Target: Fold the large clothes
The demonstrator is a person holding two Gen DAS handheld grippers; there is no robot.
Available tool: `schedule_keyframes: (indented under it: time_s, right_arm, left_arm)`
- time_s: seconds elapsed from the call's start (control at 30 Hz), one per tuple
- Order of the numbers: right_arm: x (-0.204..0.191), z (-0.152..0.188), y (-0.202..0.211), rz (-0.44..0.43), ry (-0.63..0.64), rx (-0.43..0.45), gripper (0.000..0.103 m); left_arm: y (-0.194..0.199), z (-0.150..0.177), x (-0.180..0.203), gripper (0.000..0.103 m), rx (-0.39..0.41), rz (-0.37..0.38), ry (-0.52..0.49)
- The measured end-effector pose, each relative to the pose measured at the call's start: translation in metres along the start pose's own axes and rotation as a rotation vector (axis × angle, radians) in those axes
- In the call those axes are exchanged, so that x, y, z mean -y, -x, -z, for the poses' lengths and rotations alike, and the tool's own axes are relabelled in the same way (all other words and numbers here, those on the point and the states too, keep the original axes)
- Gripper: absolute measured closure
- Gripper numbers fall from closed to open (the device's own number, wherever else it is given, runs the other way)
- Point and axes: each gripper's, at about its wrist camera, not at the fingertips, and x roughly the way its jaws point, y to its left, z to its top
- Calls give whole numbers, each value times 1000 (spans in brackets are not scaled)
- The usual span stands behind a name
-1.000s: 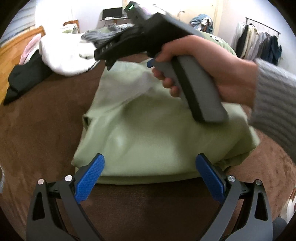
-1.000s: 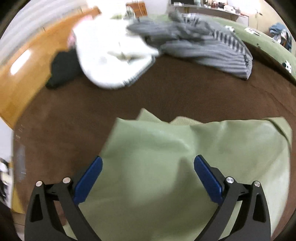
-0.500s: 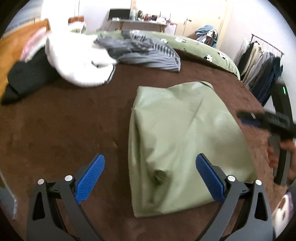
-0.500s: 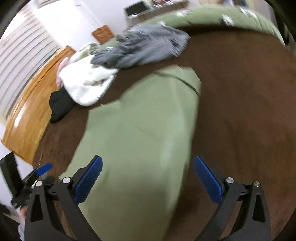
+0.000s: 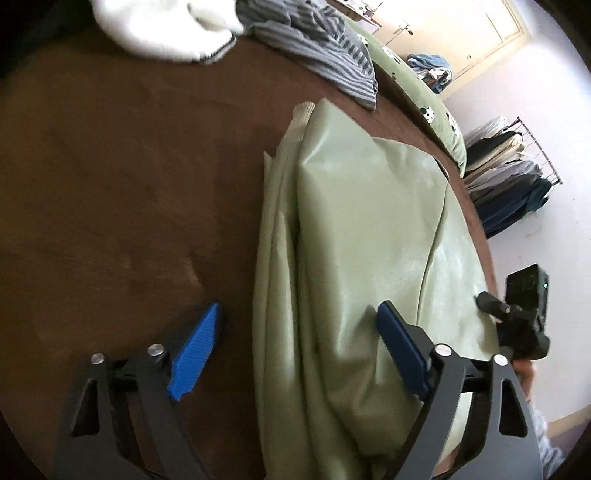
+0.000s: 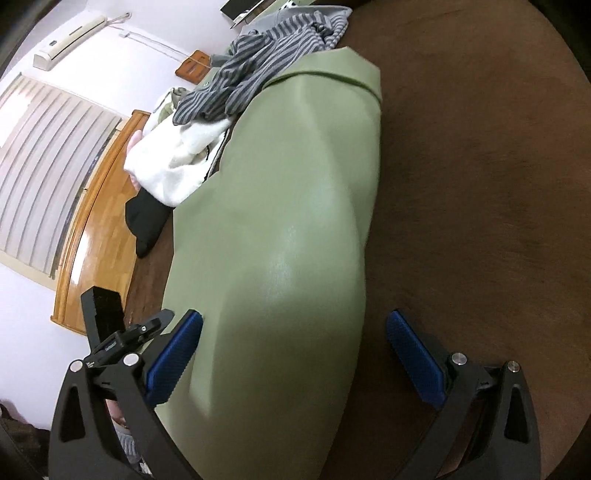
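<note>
Lying across the centre and lower right of the left wrist view, a pale green garment (image 5: 369, 229) rests on a brown bed cover (image 5: 122, 184), already gathered into a thick oblong bundle with several layers stacked along its left edge. In the right wrist view the same garment fills the middle of the frame, smooth and rounded on top.

Both tongs stand wide apart and grip nothing. The left gripper (image 5: 295, 347) sits at the bottom of its frame, one blue finger beside the bundle's left edge, the other over the cloth. The right gripper (image 6: 291, 362) sits at the bottom of its frame, astride the bundle's near end.

Judging by the compact shape, this piece looks folded or nearly so. Still unfolded, as far as can be seen, are a striped grey garment (image 5: 317, 48), a white fluffy garment (image 5: 159, 26) and a black garment (image 6: 146, 221), heaped in the upper part of both frames.

No brand, label or writing can be read; small white marks on the left gripper's body in the right wrist view are too tiny to make out.
</note>
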Motion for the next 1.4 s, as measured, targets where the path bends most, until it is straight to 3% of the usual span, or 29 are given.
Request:
schedule_keyframes:
  time_s: [0.33,0.47,0.63,0.67,0.73,0.87,0.97,1.17,1.4]
  right_arm:
    - [-1,-5,-9,-10,55,-19,5]
    - [-2,-8,-11,-9,64,-26,15]
    - [-10,-2,-5,27,108,4,30]
    - [-14,0,-3,43,135,15,35]
    - [-21,3,-1,67,172,35,41]
    - [-37,9,8,97,241,80,59]
    - [-48,9,15,97,264,103,67]
    - [-74,12,34,109,300,137,71]
    - [-110,28,72,118,362,163,71]
  left_arm:
    - [-19,-9,5,20,-33,75,-30]
    - [-24,-15,7,22,-58,89,-50]
    - [-24,-14,17,43,-61,70,-101]
    - [-22,-13,14,54,-54,93,-84]
    - [-19,-12,9,63,-33,139,-39]
    - [-9,-8,26,74,28,89,-97]
    - [4,-10,42,83,71,77,-132]
    - [29,-11,77,87,88,-15,-267]
    - [76,2,107,87,135,-63,-332]
